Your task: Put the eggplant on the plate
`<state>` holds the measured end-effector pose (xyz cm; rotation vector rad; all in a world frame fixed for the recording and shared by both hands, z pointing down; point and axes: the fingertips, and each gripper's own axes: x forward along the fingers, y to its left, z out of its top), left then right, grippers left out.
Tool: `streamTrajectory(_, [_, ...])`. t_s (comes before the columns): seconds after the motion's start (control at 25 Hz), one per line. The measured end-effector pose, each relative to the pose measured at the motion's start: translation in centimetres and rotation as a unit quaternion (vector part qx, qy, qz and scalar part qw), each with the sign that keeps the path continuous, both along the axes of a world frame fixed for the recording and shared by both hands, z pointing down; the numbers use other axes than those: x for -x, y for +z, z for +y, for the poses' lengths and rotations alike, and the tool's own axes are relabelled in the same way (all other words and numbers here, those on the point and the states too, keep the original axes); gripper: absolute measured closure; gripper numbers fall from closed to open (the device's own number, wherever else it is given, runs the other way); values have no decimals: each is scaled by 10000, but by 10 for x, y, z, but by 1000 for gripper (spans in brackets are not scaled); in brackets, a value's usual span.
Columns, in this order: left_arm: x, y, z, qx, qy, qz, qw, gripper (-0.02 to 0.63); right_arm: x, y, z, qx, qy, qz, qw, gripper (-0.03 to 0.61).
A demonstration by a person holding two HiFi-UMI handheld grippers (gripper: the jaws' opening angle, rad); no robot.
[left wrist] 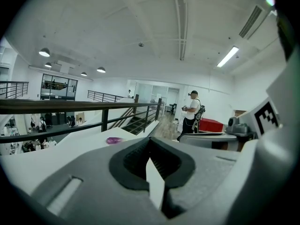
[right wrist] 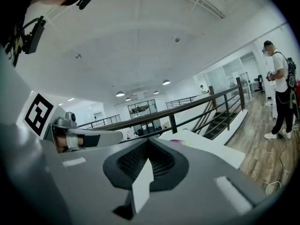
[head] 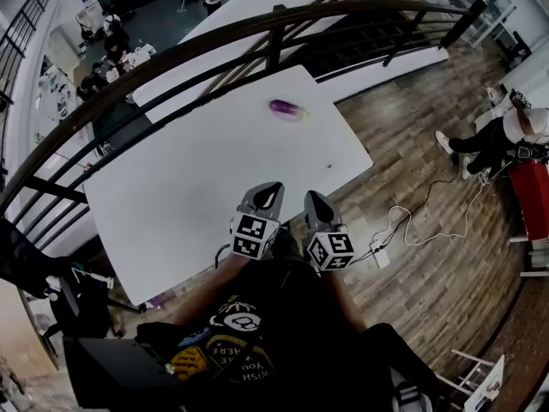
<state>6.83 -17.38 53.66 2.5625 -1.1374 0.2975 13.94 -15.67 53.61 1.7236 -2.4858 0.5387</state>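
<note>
A small purple eggplant (head: 286,108) lies on the far part of the white table (head: 197,196); it also shows low and far off in the left gripper view (left wrist: 114,140) and as a faint purple spot in the right gripper view (right wrist: 180,142). I cannot make out a plate. My left gripper (head: 271,189) and right gripper (head: 313,197) hang side by side over the table's near edge, well short of the eggplant. Seen from its own camera, the left gripper (left wrist: 149,138) has its jaws together with nothing between them. The right gripper (right wrist: 149,140) looks the same, shut and empty.
A dark railing (head: 257,33) runs behind the table's far side. On the wooden floor to the right lies a white cable with a power strip (head: 382,256). A person (left wrist: 191,114) stands on that floor, beside a red box (left wrist: 211,124).
</note>
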Motion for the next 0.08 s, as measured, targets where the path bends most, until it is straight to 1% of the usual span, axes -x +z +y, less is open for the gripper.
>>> streamTrajectory(0.08, [0,0,1,-12,43,-17,10000,609,3,0,1,-14,-53,-30,10000,577])
